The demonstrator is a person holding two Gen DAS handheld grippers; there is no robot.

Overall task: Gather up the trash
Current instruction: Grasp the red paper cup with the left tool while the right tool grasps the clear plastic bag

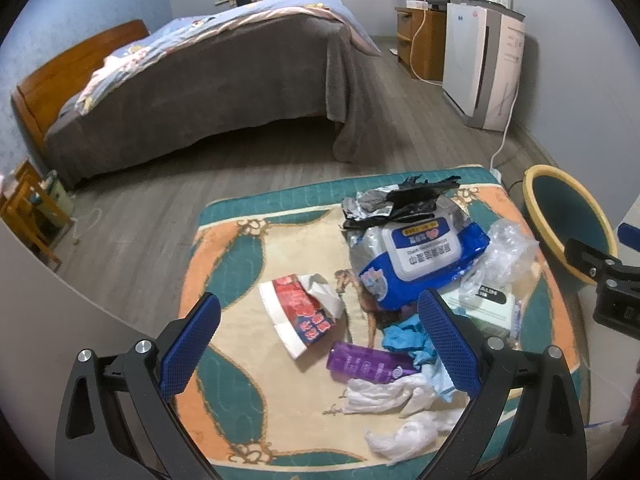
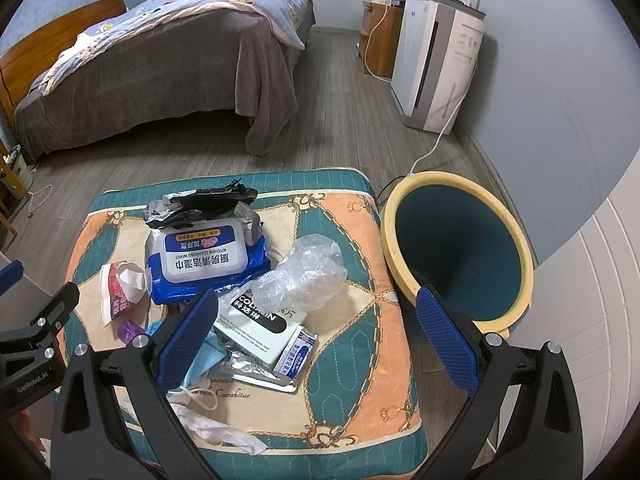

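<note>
Both grippers hover above the patterned cushion (image 2: 352, 240) with nothing between their fingers: the left gripper (image 1: 320, 344) has its jaws spread wide over the near left part of the pile, and the right gripper (image 2: 316, 340) is likewise released, spanning the gap between the pile and the bin (image 2: 460, 248). The trash lies scattered on the cushion top: a wipes pack (image 2: 204, 264) with a black bag (image 2: 208, 200) and crumpled foil at its far end, a clear plastic bag (image 2: 304, 276) beside it, a box (image 2: 260, 328) under that bag, a small carton (image 2: 298, 354) and a foil strip (image 2: 256, 376) near the front, a blue face mask (image 2: 202, 360), a purple wrapper (image 1: 368, 364), a red-and-white paper packet (image 1: 300, 316) and white tissues (image 1: 384, 396). The bin stands on the floor, touching or just beside the cushion's right edge, mouth open and apparently empty. No item appears to be collected yet, so the step in hand is judged to be the first pick. Choose an item on top of the pile and closest to the bin, such as the clear plastic bag, for the right gripper. Lower the fingers astride a raised fold, close until the film bunches firmly, then lift straight up before moving over the rim. Thin film and tissue may slip or drag neighbouring pieces, so pinch a thick crumple, not a single layer. Assign the left gripper to the packet or purple wrapper, keeping the two tools apart.
</note>
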